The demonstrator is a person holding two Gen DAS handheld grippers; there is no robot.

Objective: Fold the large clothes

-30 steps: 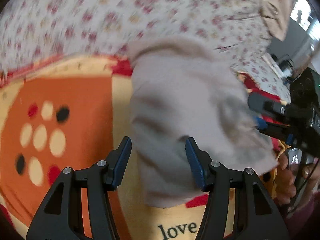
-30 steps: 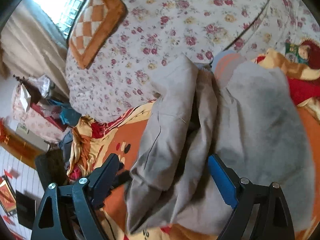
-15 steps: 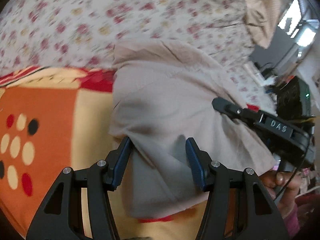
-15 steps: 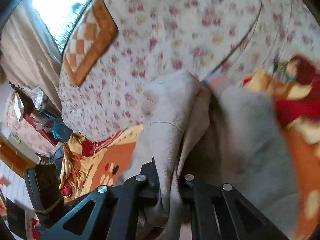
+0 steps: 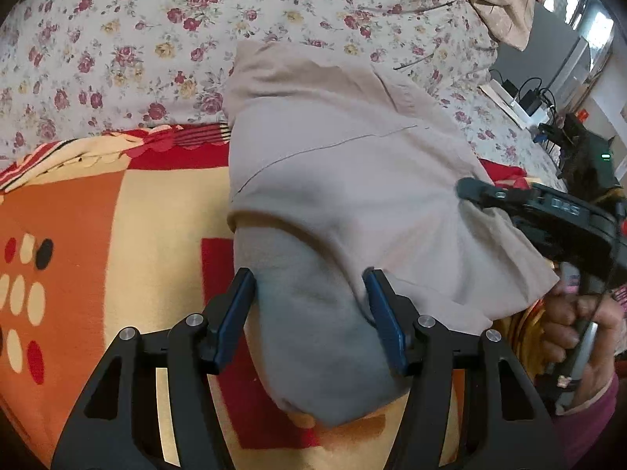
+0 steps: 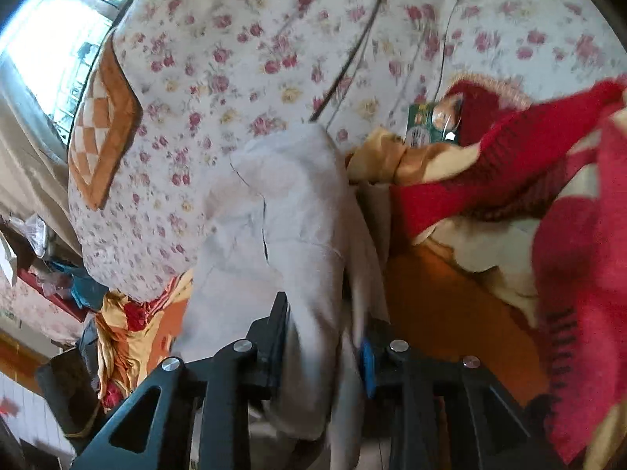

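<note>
Nearest in the left wrist view, the left gripper [image 5: 309, 305] stands about half open astride the grey fleecy lining end of the beige folded garment [image 5: 345, 180]; its blue pads sit at either side of that roll, and whether they press it cannot be told. The garment lies on the orange, cream and red patterned blanket [image 5: 117, 243], with its far edge against the white quilt printed with red roses [image 5: 156, 39]. To the right, the right gripper [image 5: 462, 190] reaches in over the cloth, a hand [image 5: 576, 325] with a maroon sleeve on its handle. In the right wrist view the right gripper [image 6: 323, 337] has a bunched fold of the same beige cloth [image 6: 290, 211] between its narrow-set jaws, which have just been opening a little from a tight pinch; cloth fills the gap. Right of it a red knitted piece [image 6: 501, 164] is heaped on the blanket; beyond, an orange-and-cream checked cushion [image 6: 102, 137] leans by the bright window [image 6: 58, 47].
</note>
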